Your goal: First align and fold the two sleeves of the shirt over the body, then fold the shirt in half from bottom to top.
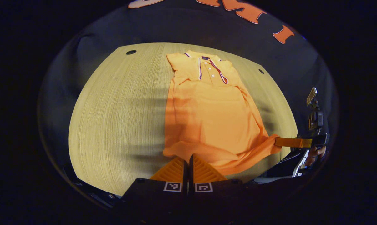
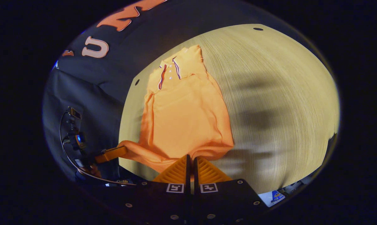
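Observation:
An orange polo shirt (image 1: pixel 210 109) lies flat on the wooden table (image 1: pixel 119 118), collar at the far end, both sleeves folded in over the body. My left gripper (image 1: pixel 188 157) is shut on the near hem close to its left corner. Farther right, my right gripper (image 1: pixel 288 142) pinches the hem's right corner, pulled out to a point. In the right gripper view the shirt (image 2: pixel 185 115) runs away from my right gripper (image 2: pixel 191 160), which is shut on the hem. There the left gripper (image 2: pixel 113 153) holds the hem's other end at the table edge.
A bare stretch of table (image 2: pixel 276 93) lies beside the shirt. Small round holes (image 1: pixel 131 52) (image 1: pixel 261 71) mark the far corners. A hand (image 1: pixel 313 154) holds the right gripper off the table's edge. A white and blue object (image 2: pixel 276 196) sits below the near edge.

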A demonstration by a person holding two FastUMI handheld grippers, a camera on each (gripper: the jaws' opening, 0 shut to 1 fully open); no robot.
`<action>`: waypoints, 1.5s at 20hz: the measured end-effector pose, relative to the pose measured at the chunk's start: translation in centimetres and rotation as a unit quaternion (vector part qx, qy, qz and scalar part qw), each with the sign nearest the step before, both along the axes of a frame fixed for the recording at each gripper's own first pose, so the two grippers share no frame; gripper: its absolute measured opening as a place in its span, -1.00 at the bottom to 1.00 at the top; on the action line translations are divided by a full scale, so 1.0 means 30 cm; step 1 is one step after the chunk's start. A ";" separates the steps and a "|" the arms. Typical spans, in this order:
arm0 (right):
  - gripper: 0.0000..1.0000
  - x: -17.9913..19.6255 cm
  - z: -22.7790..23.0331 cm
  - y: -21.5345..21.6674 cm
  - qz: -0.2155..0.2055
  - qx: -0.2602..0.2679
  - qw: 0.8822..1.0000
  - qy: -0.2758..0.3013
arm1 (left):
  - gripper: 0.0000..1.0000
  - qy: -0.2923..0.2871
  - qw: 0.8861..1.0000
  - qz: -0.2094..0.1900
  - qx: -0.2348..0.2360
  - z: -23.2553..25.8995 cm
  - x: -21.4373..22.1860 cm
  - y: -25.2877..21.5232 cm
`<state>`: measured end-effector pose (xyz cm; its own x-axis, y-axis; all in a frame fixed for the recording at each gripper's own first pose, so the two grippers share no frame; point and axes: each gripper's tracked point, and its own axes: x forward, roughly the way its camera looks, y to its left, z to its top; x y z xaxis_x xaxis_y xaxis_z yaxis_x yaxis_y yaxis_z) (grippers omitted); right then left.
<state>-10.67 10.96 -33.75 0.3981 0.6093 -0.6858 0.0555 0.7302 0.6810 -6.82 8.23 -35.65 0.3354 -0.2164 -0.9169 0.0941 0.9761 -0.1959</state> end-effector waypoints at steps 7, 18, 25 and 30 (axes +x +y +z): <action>-0.91 0.243 0.090 -0.058 -0.018 -0.023 0.999 -0.037 | -0.99 -0.055 0.998 -0.028 0.016 0.030 0.248 0.001; -0.91 0.646 0.223 -0.063 -0.026 -0.056 0.993 -0.098 | -0.98 -0.122 0.992 -0.026 -0.002 0.136 0.715 -0.012; -0.91 0.877 0.207 -0.076 -0.025 -0.076 0.992 -0.100 | -0.99 -0.149 0.988 -0.046 0.024 0.124 1.018 0.041; -0.91 1.008 0.145 -0.063 -0.029 -0.088 0.992 -0.082 | -0.99 -0.149 0.987 -0.051 0.043 0.064 1.160 0.066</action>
<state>19.58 9.07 -29.41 0.5438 0.4582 -0.7031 0.0001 0.8378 0.5460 27.98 10.22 -33.74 0.5733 -0.1890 -0.7972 0.2336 0.9704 -0.0620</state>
